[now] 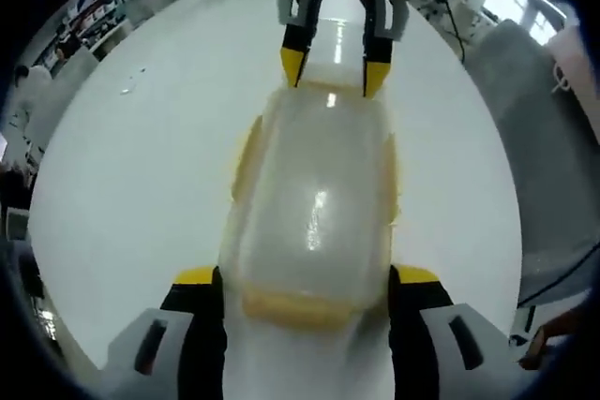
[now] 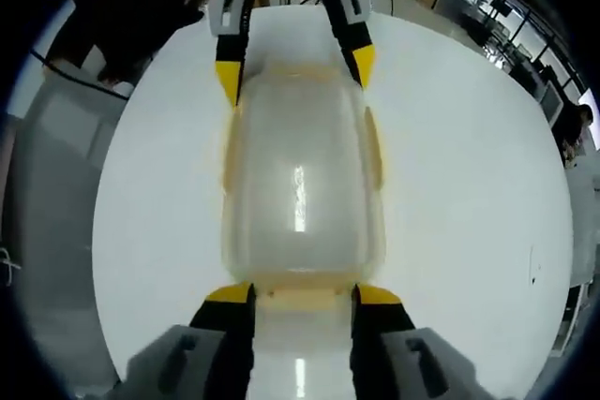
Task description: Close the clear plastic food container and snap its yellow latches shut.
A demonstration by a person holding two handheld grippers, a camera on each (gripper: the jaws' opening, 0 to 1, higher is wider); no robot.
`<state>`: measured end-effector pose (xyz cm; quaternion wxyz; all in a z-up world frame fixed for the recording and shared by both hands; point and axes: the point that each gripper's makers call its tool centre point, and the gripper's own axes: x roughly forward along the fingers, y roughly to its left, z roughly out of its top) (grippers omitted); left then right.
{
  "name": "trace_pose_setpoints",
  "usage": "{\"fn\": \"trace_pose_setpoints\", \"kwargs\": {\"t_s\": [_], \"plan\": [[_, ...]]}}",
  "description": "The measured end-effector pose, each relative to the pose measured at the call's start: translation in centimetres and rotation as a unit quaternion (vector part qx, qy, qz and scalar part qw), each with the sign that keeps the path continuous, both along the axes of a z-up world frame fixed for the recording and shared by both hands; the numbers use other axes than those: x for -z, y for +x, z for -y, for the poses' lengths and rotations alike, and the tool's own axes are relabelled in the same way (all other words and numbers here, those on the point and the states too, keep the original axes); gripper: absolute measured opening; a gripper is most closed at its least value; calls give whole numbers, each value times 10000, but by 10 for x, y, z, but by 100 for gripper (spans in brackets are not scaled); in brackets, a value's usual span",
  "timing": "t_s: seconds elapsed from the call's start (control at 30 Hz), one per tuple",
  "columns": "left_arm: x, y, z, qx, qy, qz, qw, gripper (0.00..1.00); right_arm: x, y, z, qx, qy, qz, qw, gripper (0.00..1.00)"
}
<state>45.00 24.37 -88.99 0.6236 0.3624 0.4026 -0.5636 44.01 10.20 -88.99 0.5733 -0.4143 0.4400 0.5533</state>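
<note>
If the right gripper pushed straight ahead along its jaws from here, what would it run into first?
The clear container: its near end with a yellow latch sits right at the right gripper, between its open jaws. Whether they already touch is unclear. Beyond it, the left gripper faces back from the far end.

Left tool point(image 1: 305, 280) hides the container point(image 1: 314, 203)'s near end — far shelves point(image 1: 89, 21) blur beyond reading.

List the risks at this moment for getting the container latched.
1. Both grippers, left and right, straddle opposite ends of the container on a glossy white table; uneven pressure may make it slide.
2. The side latches look splayed outward; the end ones can't be judged.
3. The lid's seating can't be confirmed; forcing latches could jam.
</note>
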Motion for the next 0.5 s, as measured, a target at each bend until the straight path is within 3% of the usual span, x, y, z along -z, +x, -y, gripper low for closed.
{"fn": "trace_pose_setpoints", "kwargs": {"t_s": [0.23, 0.4, 0.43, 0.5], "plan": [[0, 0, -6, 590, 331, 5, 9977, 68, 1, -1, -1, 17, 17, 6, 10000, 38], [-1, 2, -19, 1099, 671, 45, 9917, 57, 1, -1, 0, 30, 28, 11, 10000, 38], [-2, 4, -21, 1024, 702, 58, 9923, 52, 1, -1, 0, 37, 17, 11, 10000, 38], [0, 4, -20, 902, 604, -1, 9941, 50, 1, -1, -1, 55, 8, 14, 10000, 38]]}}
